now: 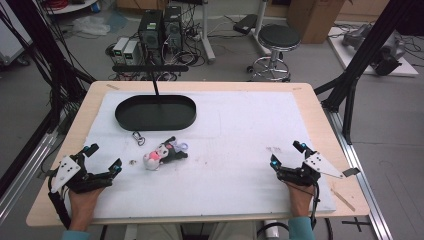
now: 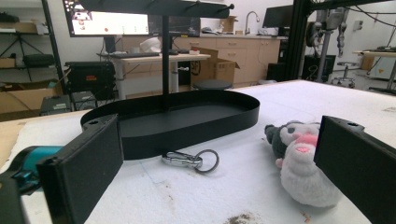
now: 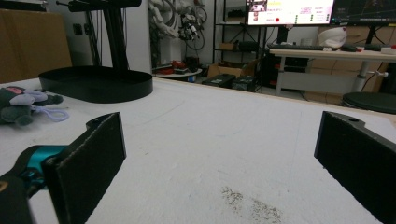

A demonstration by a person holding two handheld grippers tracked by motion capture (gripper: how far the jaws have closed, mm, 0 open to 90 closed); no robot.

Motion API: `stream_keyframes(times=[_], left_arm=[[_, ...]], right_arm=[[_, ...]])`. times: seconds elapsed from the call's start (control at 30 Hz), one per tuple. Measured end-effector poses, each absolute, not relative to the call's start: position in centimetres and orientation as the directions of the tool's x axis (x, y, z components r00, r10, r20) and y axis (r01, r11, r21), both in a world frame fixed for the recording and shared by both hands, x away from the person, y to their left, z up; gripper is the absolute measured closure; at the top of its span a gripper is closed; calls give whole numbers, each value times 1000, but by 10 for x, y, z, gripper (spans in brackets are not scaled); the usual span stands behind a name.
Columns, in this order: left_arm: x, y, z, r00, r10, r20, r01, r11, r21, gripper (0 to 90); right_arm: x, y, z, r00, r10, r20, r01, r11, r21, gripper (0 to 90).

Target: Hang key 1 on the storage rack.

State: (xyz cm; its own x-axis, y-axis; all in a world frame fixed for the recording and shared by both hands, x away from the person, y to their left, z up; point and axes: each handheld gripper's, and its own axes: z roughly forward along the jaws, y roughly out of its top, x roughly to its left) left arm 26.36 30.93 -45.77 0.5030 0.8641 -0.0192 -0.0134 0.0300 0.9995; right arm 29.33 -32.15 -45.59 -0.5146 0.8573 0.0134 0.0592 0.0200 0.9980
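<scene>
A small plush toy, black and white with a pink face, lies on the white mat left of centre; it also shows in the left gripper view and at the edge of the right gripper view. A metal clasp with a ring lies between the plush and a black oval tray with an upright stand. My left gripper rests open at the near left, jaws wide apart, nothing between them. My right gripper rests open at the near right, also holding nothing.
The white mat covers most of the wooden table. A small speck of debris lies near the plush. Beyond the table stand a stool, computer boxes and black frame legs.
</scene>
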Motion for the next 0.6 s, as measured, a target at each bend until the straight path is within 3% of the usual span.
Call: stream_keyframes(times=[0.6], left_arm=[[264, 310, -458, 504, 864, -22, -12, 32, 999, 19]], right_arm=[[294, -322, -456, -513, 858, 17, 60, 16, 998, 12]])
